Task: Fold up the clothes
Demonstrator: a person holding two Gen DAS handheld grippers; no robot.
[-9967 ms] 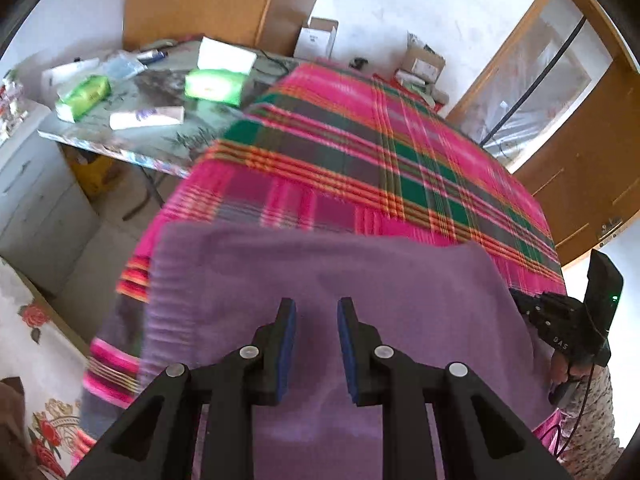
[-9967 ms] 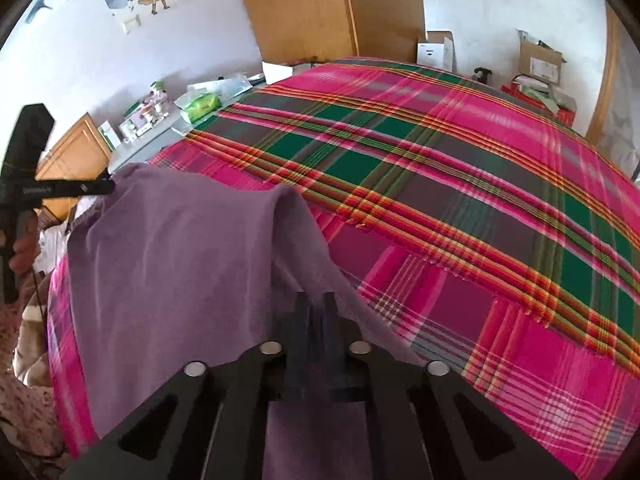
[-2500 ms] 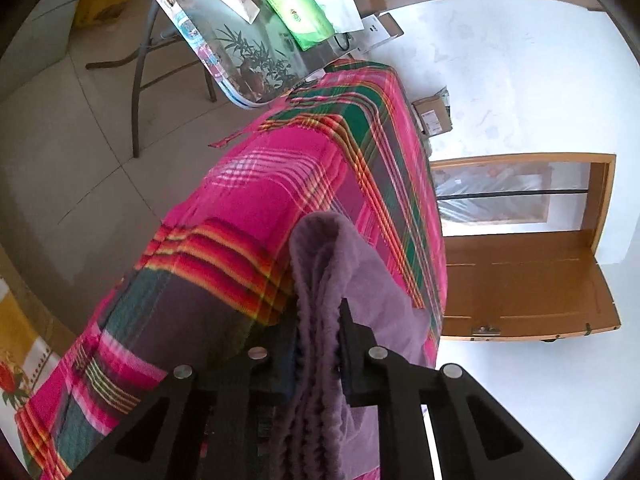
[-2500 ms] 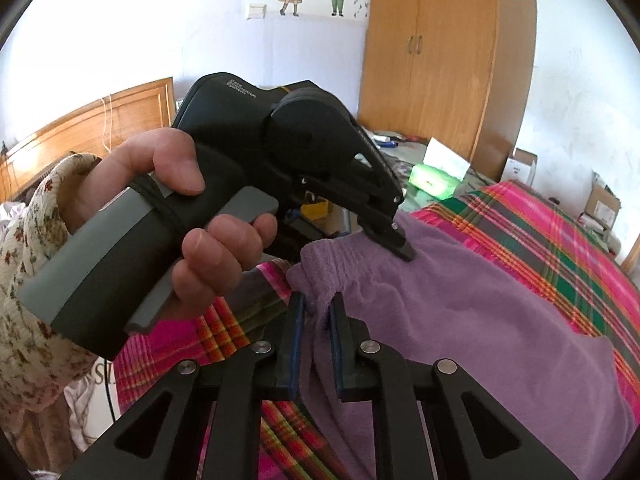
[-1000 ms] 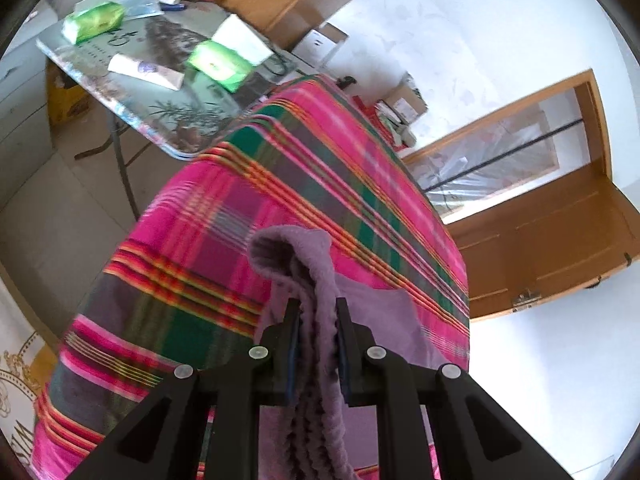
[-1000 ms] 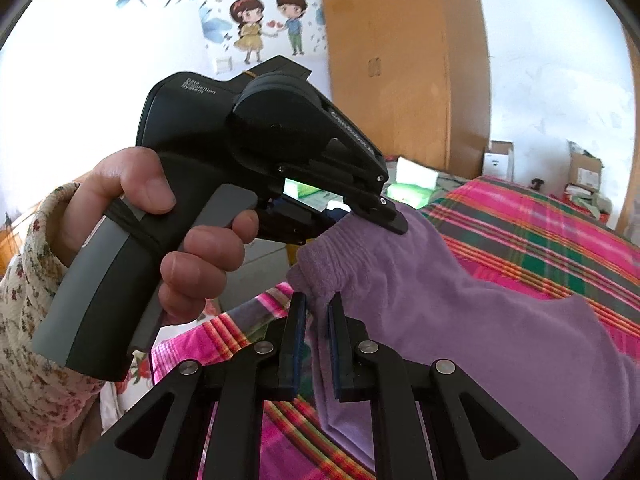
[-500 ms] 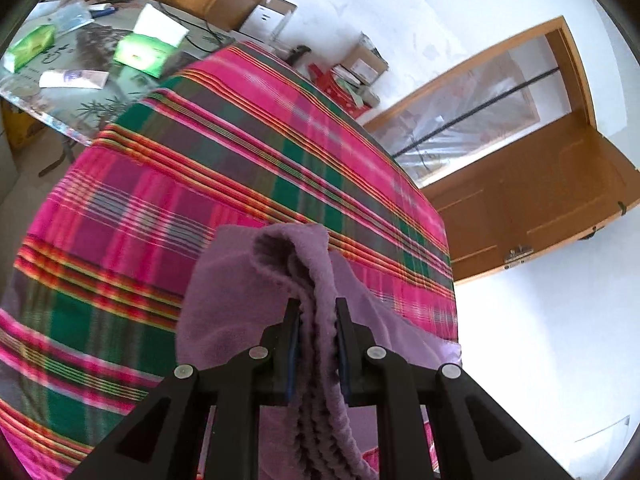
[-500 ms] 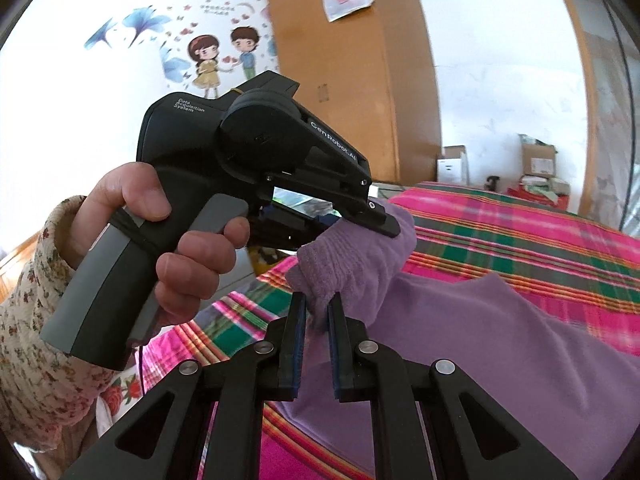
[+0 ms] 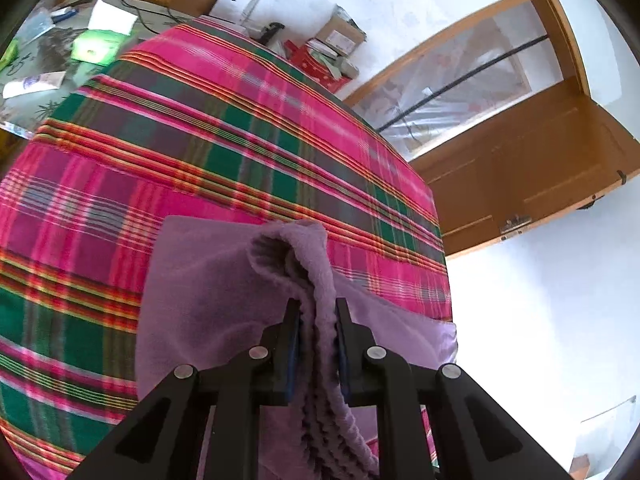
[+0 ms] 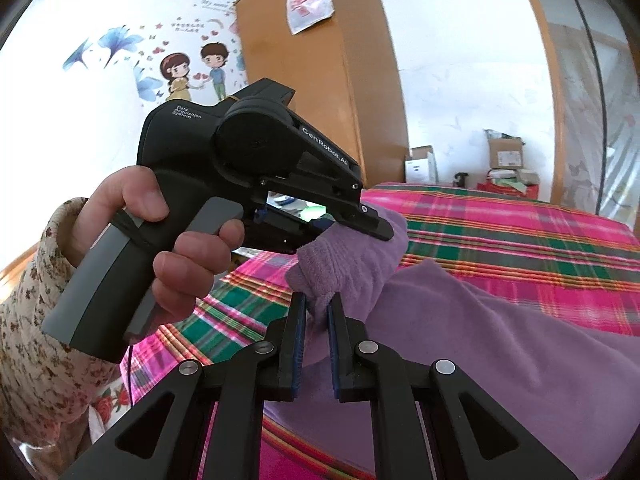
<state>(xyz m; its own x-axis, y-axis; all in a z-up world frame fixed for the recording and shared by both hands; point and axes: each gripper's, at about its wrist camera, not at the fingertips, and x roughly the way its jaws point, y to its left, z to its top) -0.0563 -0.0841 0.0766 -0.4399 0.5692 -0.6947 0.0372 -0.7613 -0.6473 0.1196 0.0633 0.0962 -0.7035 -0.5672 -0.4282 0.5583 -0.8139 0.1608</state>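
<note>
Purple garment spread on plaid bedspread, ribbed edge bunched and lifted off the bed. Left gripper clamped on that ribbed fold; right gripper pinching the same bunched edge just beside it, left gripper's body and hand close at 10 o'clock. Broad bare bedspread from 9 to 1 o'clock beyond the garment. Cluttered side table at 10 o'clock off the bed's edge; cardboard boxes at 12; wooden door at 2; wardrobe at 12 in the right view.
</note>
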